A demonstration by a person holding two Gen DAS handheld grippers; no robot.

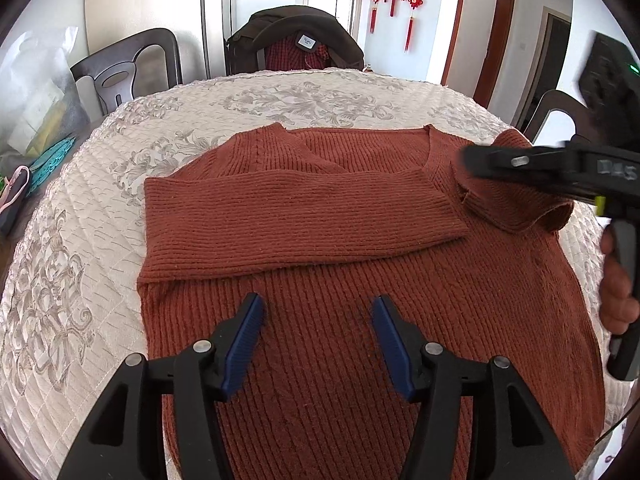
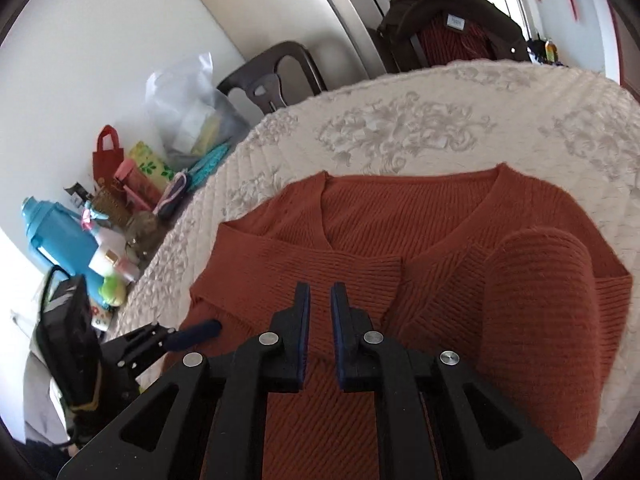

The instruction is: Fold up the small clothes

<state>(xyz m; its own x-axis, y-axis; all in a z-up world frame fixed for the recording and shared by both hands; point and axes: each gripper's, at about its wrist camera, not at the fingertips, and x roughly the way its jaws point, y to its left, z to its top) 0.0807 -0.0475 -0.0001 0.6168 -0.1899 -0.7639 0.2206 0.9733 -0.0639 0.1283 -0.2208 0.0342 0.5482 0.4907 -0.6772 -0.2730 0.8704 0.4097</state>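
A rust-red ribbed sweater (image 1: 360, 280) lies flat on the quilted cream table cover (image 1: 80, 280), neckline at the far side. Its left sleeve (image 1: 300, 220) is folded across the chest. The right sleeve (image 1: 516, 196) is bunched up at the right shoulder; in the right wrist view it arches up as a hump (image 2: 536, 280). My left gripper (image 1: 318, 340) is open and empty above the sweater's lower body. My right gripper (image 2: 320, 320) hovers over the chest, jaws nearly closed with a narrow gap, nothing between them. It shows blurred in the left wrist view (image 1: 520, 164) by the bunched sleeve.
Dark chairs (image 1: 132, 68) stand around the table, one draped with a dark jacket (image 1: 296, 36). To the left lie a plastic bag (image 2: 188, 108), a blue flask (image 2: 60, 240), a red bag and other clutter. The left gripper shows in the right wrist view (image 2: 192, 332).
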